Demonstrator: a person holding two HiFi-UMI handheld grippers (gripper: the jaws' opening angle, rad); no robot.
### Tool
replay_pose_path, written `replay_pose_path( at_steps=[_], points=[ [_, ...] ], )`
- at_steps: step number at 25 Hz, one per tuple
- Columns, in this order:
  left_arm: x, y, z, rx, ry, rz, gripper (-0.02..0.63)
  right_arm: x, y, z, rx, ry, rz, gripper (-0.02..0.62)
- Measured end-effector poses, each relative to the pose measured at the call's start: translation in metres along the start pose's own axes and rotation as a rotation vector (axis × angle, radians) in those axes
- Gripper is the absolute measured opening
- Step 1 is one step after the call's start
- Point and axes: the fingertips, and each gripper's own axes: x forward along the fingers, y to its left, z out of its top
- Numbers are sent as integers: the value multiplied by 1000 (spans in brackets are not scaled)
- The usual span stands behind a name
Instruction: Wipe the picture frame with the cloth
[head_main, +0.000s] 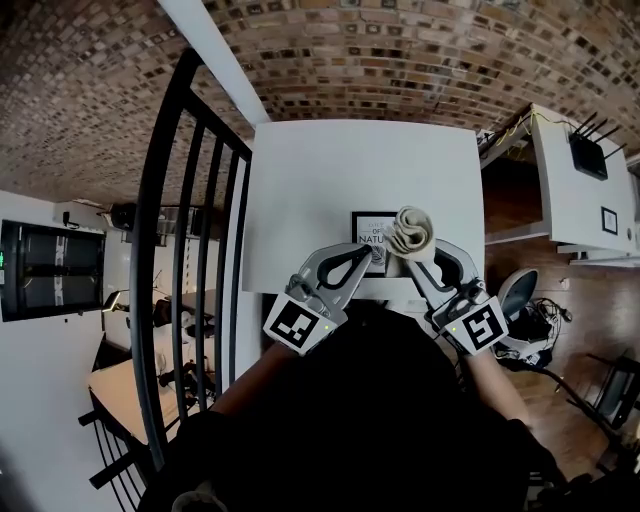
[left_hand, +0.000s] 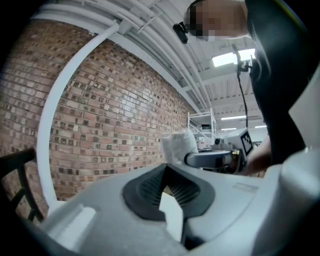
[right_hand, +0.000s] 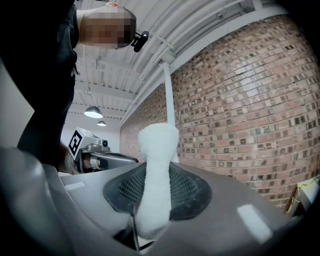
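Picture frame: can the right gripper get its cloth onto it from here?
Probably yes. The right gripper holds the cloth right by the picture frame's upper right corner, nothing between; the left gripper covers only its lower left edge.

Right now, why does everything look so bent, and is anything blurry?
Head view: wide lens bows the railing and brick wall. Right gripper view: the cloth close up looks soft, bricks sharper. Left gripper view: ceiling lights glare white.
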Motion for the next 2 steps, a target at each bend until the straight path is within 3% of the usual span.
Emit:
replay_pose_path(
  at_steps=[2],
  points=[
    [0,1,-3,-8,8,2,3,0,-1,-3,5,10,0,110]
  ],
)
